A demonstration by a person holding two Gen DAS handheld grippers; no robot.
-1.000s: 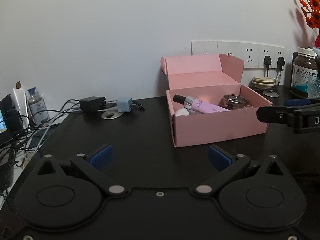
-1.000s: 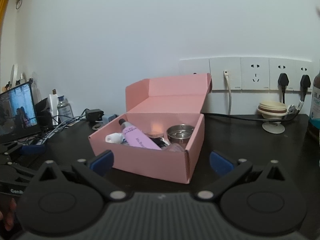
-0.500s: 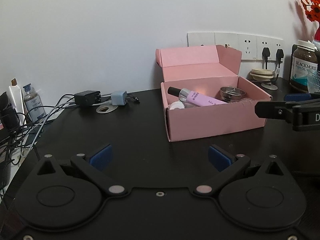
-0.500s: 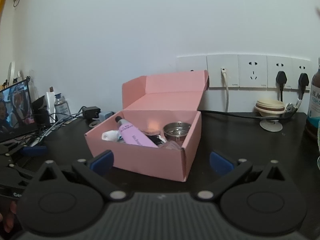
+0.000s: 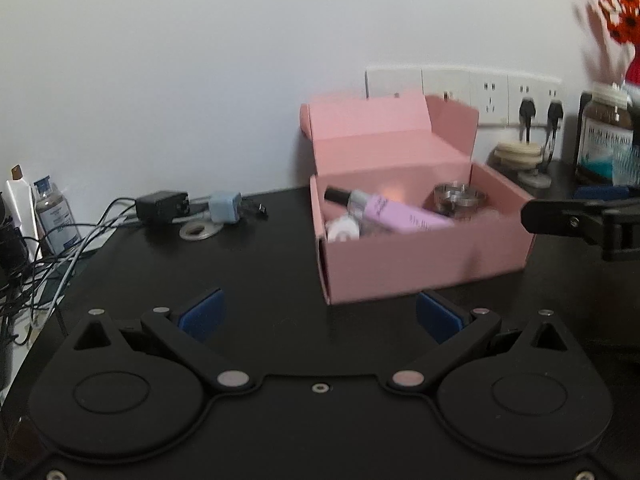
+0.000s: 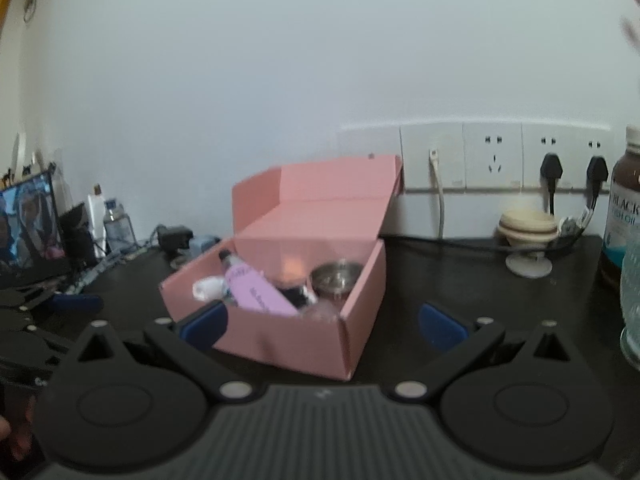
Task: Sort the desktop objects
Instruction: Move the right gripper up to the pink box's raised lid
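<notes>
An open pink cardboard box point(image 5: 424, 264) point(image 6: 304, 344) stands on the black desk with its lid up against the wall. Inside lie a purple-labelled bottle point(image 5: 396, 216) point(image 6: 258, 294), a small metal cup point(image 5: 460, 196) point(image 6: 336, 276) and a white round item point(image 5: 342, 232) point(image 6: 208, 288). My left gripper point(image 5: 320, 312) is open and empty, short of the box's near left corner. My right gripper point(image 6: 324, 324) is open and empty, with the box's near wall between its blue pads. One finger of the right gripper point(image 5: 560, 220) shows beside the box's right wall.
Black and light-blue chargers point(image 5: 192, 208) with tangled cables lie at the back left, near small bottles point(image 5: 52, 216). Wall sockets point(image 6: 496, 156), a cream stand point(image 6: 528, 236), a brown supplement jar point(image 6: 624, 208) and a clear glass point(image 6: 632, 292) sit at the right. A screen point(image 6: 28, 224) stands far left.
Both grippers have pulled back and risen a little; the box looks smaller and farther in both views. Both stay open and empty.
</notes>
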